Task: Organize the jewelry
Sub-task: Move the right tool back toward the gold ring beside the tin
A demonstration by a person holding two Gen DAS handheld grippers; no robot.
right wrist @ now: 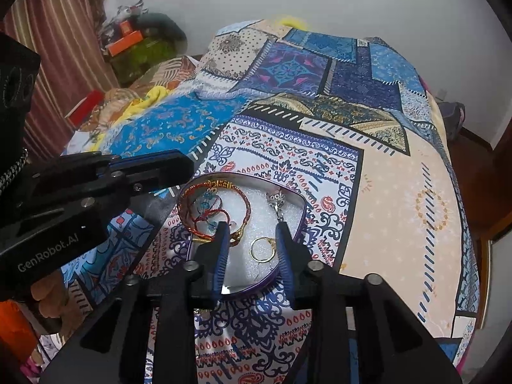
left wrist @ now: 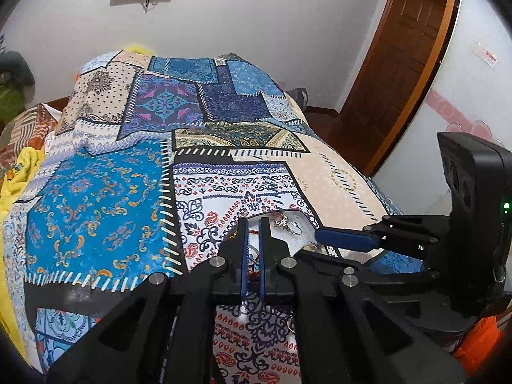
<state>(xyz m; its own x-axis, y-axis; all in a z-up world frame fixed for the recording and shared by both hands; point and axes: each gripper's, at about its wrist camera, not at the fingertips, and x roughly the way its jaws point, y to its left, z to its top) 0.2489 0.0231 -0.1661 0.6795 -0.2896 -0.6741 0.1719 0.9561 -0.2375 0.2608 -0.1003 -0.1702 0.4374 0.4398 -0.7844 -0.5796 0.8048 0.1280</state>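
A shallow purple-rimmed tin (right wrist: 289, 193) lined with white foam lies on the patchwork bedspread (right wrist: 400, 192). In it are red cord bracelets (right wrist: 217, 195), a silver pendant earring (right wrist: 276, 200) and a gold hoop (right wrist: 262, 249). My right gripper (right wrist: 252, 228) is open above the tin, its fingers either side of the gold hoop. My left gripper (left wrist: 252, 224) is nearly shut over the tin's left part (left wrist: 300, 217), with a thin gap and a red cord showing between the pads; whether it grips the cord is unclear. The silver earring also shows in the left wrist view (left wrist: 286, 222).
The bedspread covers the whole bed. Yellow cloth (right wrist: 150, 97) and a red box (right wrist: 84, 107) lie at the far left. A wooden door (left wrist: 400, 64) stands at the right. Boxes and clutter (right wrist: 134, 44) sit by the curtain.
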